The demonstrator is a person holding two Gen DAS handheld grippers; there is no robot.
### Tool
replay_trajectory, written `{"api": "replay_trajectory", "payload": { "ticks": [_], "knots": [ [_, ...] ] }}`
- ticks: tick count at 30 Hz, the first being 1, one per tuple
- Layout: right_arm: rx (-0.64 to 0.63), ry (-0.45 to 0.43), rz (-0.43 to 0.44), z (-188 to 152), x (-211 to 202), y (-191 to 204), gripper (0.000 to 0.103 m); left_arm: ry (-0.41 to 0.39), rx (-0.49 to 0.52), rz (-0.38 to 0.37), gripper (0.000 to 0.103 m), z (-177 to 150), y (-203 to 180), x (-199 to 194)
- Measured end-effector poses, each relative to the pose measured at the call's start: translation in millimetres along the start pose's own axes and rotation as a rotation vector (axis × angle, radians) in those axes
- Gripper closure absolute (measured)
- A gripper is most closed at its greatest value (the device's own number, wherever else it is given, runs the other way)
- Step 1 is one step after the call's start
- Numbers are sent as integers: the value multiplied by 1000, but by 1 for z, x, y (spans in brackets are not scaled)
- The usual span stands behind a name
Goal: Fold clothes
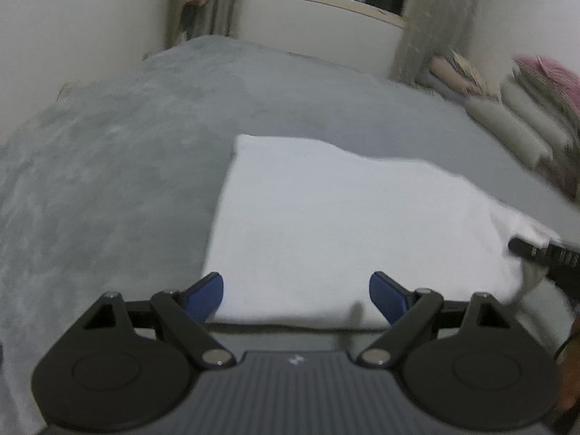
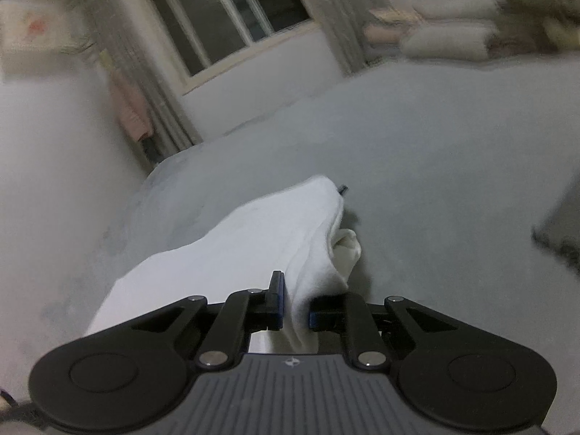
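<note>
A white garment (image 1: 344, 224) lies folded into a flat rectangle on the grey bed cover (image 1: 108, 181). My left gripper (image 1: 295, 282) hovers over its near edge, blue pads wide apart and nothing pinched between them. At the right edge of the left wrist view my right gripper (image 1: 525, 248) holds the garment's right border, lifted slightly. In the right wrist view, my right gripper (image 2: 295, 301) is shut on a bunched fold of the white garment (image 2: 253, 239), which runs away from the fingers and rises off the bed.
Folded bedding and pillows (image 1: 525, 116) are stacked along the bed's far right side. A window (image 2: 224, 18) with curtains is behind the bed, and a pale wall (image 1: 72, 29) runs along the left. The grey cover (image 2: 453, 181) stretches wide around the garment.
</note>
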State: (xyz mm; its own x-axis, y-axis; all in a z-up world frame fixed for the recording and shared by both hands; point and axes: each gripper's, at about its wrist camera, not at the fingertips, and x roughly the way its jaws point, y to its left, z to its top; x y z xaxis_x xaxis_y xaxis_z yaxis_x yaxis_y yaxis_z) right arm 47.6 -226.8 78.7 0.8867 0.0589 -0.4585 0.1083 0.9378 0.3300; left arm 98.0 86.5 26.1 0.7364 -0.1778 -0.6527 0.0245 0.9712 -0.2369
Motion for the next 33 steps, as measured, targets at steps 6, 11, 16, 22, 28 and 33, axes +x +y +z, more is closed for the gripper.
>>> {"api": "replay_trajectory", "payload": {
  "ticks": [6, 11, 16, 22, 28, 33],
  "knots": [
    [-293, -120, -27, -4, -15, 67, 90, -19, -222, -5, 16, 21, 66, -27],
    [-615, -196, 2, -26, -14, 145, 91, -35, -334, -3, 16, 31, 99, -37],
    [-946, -236, 55, -81, -10, 216, 93, -13, -375, 5, 16, 34, 109, -34],
    [-1065, -185, 36, -130, 1, 255, 94, -7, -411, 11, 16, 34, 120, -33],
    [-1015, -159, 51, -133, 3, 245, 94, 1, -409, -6, 16, 33, 117, -32],
    [-938, -219, 76, -126, -14, 242, 94, -4, -409, -15, 16, 32, 115, -32]
  ]
}}
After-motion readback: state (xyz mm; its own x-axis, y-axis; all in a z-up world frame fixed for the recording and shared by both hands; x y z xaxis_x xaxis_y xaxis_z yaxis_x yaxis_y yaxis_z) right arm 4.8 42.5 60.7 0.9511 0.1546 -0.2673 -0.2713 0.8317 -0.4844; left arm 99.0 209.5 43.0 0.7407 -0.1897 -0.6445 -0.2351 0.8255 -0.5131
